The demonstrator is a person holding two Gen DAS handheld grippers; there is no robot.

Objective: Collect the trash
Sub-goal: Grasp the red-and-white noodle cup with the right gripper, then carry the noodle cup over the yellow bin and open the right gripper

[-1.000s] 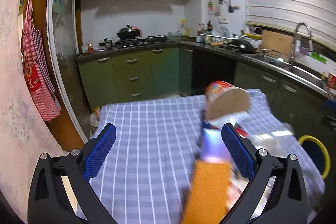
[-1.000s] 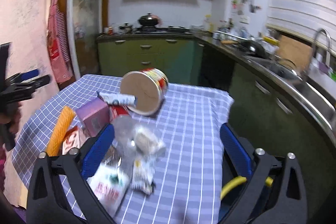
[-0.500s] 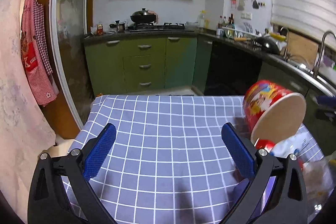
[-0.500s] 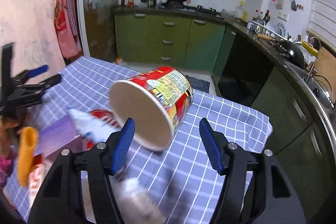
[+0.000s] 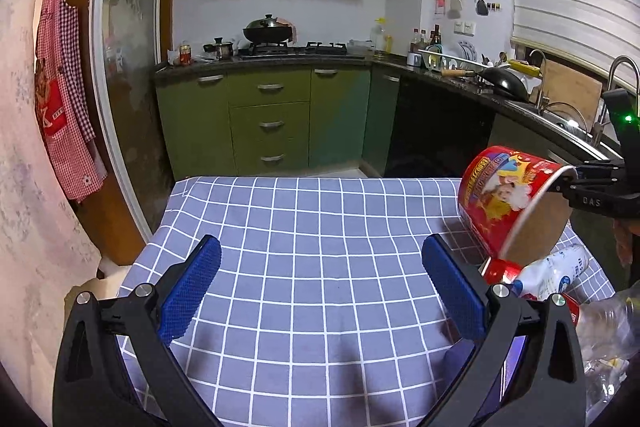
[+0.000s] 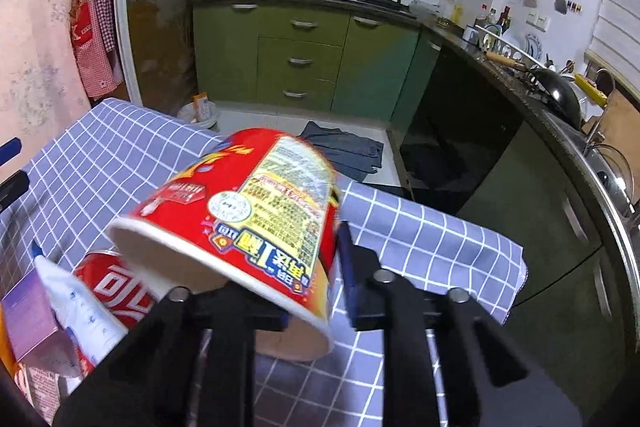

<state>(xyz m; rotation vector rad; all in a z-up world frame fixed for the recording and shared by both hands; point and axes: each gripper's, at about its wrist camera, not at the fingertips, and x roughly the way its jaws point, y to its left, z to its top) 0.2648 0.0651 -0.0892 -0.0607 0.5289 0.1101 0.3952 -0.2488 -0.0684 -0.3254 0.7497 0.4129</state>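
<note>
A: Where's the noodle cup (image 6: 256, 227)?
B: Centre of the right wrist view, tipped, its rim wall pinched between the right gripper (image 6: 320, 291) jaws, which have just been closing.
A: Anything crowding it?
B: A cola can (image 6: 116, 291), white tube (image 6: 80, 307) and purple box (image 6: 28, 311) lower left.
A: The left gripper (image 5: 320, 291)?
B: Spread wide over bare checked tablecloth (image 5: 304, 227).

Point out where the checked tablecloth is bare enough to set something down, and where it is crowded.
Bare: the checked tablecloth ahead of the open left gripper, back to its far edge facing the green cabinets. Crowded: the right side, where the right gripper pinches the noodle cup above the red can and the white tube.
</note>
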